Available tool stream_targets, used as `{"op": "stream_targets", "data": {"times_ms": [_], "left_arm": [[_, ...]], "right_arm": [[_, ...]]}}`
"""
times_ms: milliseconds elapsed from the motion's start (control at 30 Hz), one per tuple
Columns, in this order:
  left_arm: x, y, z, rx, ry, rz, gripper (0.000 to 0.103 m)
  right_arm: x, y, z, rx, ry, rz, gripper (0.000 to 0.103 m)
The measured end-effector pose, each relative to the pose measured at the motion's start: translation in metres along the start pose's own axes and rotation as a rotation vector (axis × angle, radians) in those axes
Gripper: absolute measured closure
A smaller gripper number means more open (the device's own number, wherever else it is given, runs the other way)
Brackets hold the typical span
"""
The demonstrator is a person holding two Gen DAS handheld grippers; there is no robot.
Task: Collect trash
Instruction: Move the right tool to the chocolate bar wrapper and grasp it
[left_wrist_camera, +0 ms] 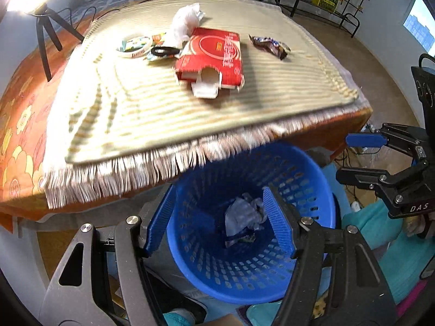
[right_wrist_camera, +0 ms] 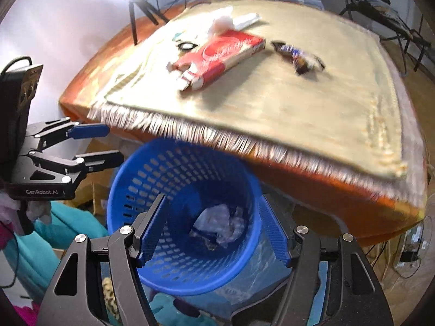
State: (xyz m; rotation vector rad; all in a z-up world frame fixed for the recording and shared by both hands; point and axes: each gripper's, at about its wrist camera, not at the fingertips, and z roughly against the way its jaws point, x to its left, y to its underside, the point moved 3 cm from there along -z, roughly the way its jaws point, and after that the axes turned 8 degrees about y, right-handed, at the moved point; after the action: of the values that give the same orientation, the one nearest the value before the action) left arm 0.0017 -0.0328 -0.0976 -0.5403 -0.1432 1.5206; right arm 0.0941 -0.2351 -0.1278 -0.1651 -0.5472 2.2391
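- Left tool (left_wrist_camera: 220, 217): jaws apart, nothing between the blue pads. It hangs tilted down over the blue basket (left_wrist_camera: 320, 179), pointing into its mouth.
- Right tool (right_wrist_camera: 214, 228): also apart and empty, hovering over the same basket from the other side. Each tool shows at the edge of the other's view, so the two sit close together.
- Basket contents: crumpled pale paper (left_wrist_camera: 244, 217) lies at the bottom with a darker scrap beneath it (too small to name).
- The basket stands on the floor just in front of the table (left_wrist_camera: 21, 125) edge, partly under the fringe of the striped mat (left_wrist_camera: 136, 114).
- Trash on the mat, well apart from both tools: an opened red carton (left_wrist_camera: 214, 57) near the middle, a dark candy wrapper (left_wrist_camera: 269, 46) beside it, a white crumpled bag (left_wrist_camera: 185, 21) behind the carton, a round printed lid (left_wrist_camera: 134, 46) and a black ring (left_wrist_camera: 164, 51) lying on a small packet.
- Step in hand, as I judge it: between drop-offs, with both tools empty above the basket and several pieces left on the table.
- Next move calls for carrying one tool up over the fringe to the mat. The carton is nearest and broad, so it needs the jaws wide across its narrow side; the wrapper suits a pinch.
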Motion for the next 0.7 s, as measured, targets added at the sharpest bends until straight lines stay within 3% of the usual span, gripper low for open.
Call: {"op": "stream_targets", "data": {"times_ms": [200,300,400,700], "left_arm": [[-0.003,-0.03,0.001,-0.006,0.014,-0.01,0.034],[-0.003,-0.047,0.0,-0.013,0.017,-0.014,0.034],[-0.002,-0.065,-0.002,-0.022,0.032,-0.013,0.025],[0.01,-0.12,-0.022,-0.002,0.091,0.039,0.024]], "right_arm": [[-0.02,-0.034,0.013,-0.048,0.033,0.028,0.034],[-0.036,-0.052,0.017,-0.081,0.065,0.029,0.025],[-0.053,-0.069,0.02,-0.104,0.084,0.024,0.024],[-0.091,-0.114,0.01,-0.133,0.088,-0.019,0.024]]}}
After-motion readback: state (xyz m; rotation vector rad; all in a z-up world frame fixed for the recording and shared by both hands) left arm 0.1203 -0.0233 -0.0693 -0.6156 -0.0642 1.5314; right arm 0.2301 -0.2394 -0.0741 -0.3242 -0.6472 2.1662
